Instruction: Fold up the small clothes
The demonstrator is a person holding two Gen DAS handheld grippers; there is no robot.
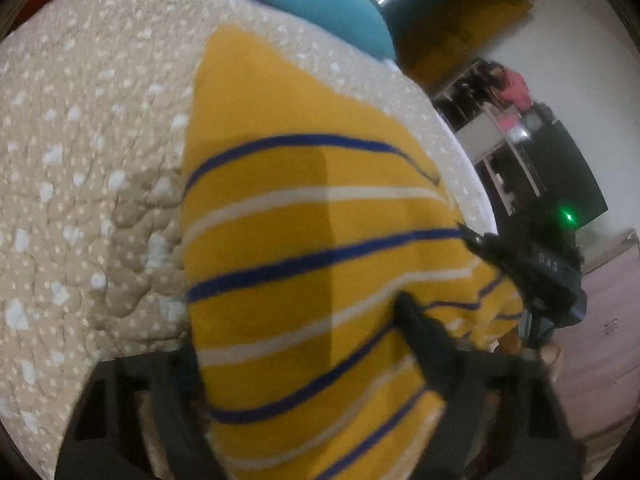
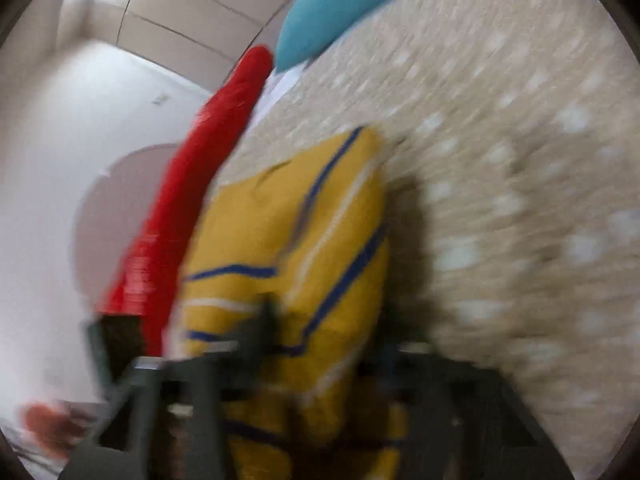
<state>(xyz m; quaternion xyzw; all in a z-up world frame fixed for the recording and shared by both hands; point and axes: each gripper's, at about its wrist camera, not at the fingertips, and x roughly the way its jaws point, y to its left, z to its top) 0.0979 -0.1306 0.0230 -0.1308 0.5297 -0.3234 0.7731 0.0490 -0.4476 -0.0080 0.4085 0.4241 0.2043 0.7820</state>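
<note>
A yellow garment (image 1: pixel 280 216) with blue and white stripes lies on the beige dotted quilt (image 1: pixel 88 160). It runs between the fingers of my left gripper (image 1: pixel 300 328), whose jaws stand wide apart. The right finger (image 1: pixel 424 340) lies over the cloth and the left one is mostly hidden behind it. My right gripper (image 1: pixel 476 240) reaches the garment's right edge. In the blurred right wrist view, the garment (image 2: pixel 312 220) is bunched up off the quilt and fills the gap of the right gripper (image 2: pixel 324 332), which looks shut on it.
A teal cushion (image 1: pixel 320 4) lies at the far end of the bed, with a red headboard (image 2: pixel 208 168) beside it. The bed's right edge drops to the floor, with a dark cabinet (image 1: pixel 568 168) and shelves beyond. A person in pink (image 1: pixel 516 88) is far off.
</note>
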